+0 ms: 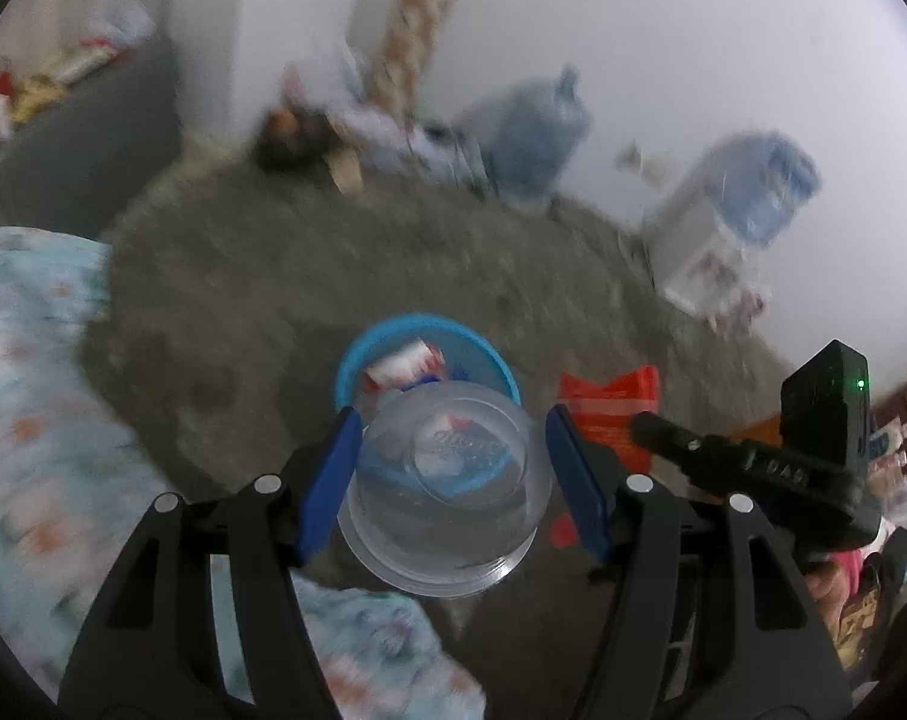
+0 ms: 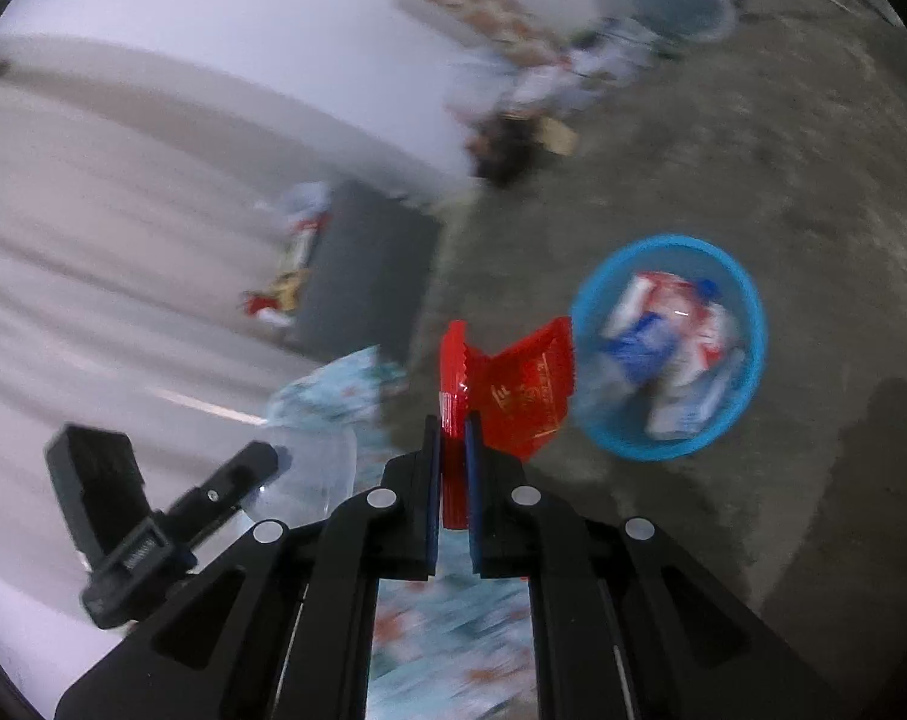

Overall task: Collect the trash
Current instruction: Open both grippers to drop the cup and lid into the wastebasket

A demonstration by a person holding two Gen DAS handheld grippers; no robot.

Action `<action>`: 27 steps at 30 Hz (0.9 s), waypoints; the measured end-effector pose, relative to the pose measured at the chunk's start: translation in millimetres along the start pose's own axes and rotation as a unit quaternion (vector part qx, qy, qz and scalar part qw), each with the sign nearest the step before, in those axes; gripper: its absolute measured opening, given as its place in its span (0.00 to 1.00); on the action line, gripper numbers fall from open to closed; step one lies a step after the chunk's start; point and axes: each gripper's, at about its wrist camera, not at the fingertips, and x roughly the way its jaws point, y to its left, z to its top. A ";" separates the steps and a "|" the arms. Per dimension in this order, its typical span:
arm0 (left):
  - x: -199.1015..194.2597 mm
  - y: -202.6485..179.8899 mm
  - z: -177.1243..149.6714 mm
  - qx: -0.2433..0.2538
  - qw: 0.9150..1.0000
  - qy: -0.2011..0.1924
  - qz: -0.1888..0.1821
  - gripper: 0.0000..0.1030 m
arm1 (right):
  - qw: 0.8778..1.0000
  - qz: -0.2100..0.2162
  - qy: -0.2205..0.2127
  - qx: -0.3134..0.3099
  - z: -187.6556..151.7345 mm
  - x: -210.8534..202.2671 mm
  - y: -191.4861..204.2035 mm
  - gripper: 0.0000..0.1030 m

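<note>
Trash is carried toward the blue basket (image 2: 669, 348) on the floor: a red wrapper (image 2: 513, 384) pinched in the right hand-held gripper (image 2: 453, 450), beside its rim; a clear cup (image 1: 447, 480) clamped in the left hand-held gripper (image 1: 453, 474), nearer and directly above it.

clear plastic cup (image 1: 447, 492) between blue fingers (image 1: 327, 480), blue basket (image 1: 423, 354) beyond
</note>
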 end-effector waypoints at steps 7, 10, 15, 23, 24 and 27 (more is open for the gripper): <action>138.6 -12.7 27.5 0.010 0.994 0.107 0.000 0.58 | 0.996 -0.072 0.008 0.056 37.3 75.2 -77.5 0.11; 183.1 -11.2 34.9 0.005 0.991 0.133 0.003 0.60 | 0.992 -0.095 0.018 0.081 47.3 101.3 -106.5 0.17; 214.7 -6.0 32.6 -0.025 0.988 0.150 -0.004 0.74 | 0.986 -0.118 0.038 0.113 50.0 128.4 -140.1 0.39; 172.3 -4.4 42.3 -0.042 0.995 0.095 0.003 0.74 | 0.986 -0.138 0.009 0.090 39.9 103.7 -124.6 0.44; 156.6 -5.5 43.6 -0.040 0.996 0.082 0.001 0.74 | 0.987 -0.140 0.003 0.080 38.1 96.2 -116.7 0.44; 98.5 -10.5 42.7 -0.026 0.999 0.032 -0.001 0.74 | 0.988 -0.147 -0.017 0.035 29.7 71.4 -83.3 0.46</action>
